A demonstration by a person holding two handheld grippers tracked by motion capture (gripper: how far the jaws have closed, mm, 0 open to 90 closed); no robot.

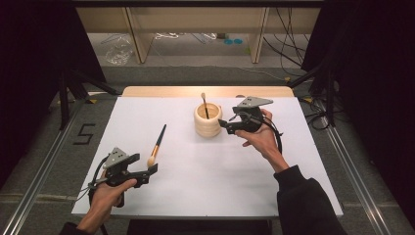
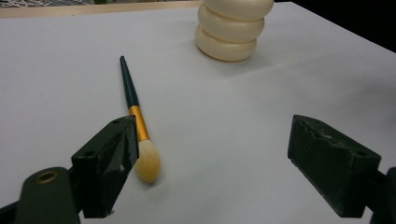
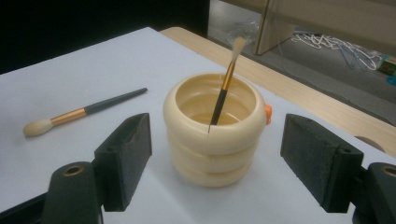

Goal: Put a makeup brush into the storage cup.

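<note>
A cream ribbed holder [image 1: 207, 121] stands at the back middle of the white table [image 1: 220, 186]. One small brush [image 1: 204, 104] leans inside it, bristles up. A second brush [image 1: 157, 145], with a dark handle, gold ferrule and pale tuft, lies flat left of centre. My left gripper [image 1: 148, 174] is open just in front of that tuft. In the left gripper view the brush [image 2: 138, 135] lies against the inner side of the left jaw, and the gripper [image 2: 224, 158] holds nothing. My right gripper [image 1: 225, 125] is open just right of the holder. Its jaws flank the holder [image 3: 212, 140] without touching it.
A wooden strip [image 1: 205, 91] edges the table's far side. Behind the holder a small orange thing [image 3: 267, 114] peeks out. Metal rails [image 1: 357, 176] run along both sides of the table, and cables [image 1: 288, 49] and wooden frames [image 1: 137, 34] lie beyond.
</note>
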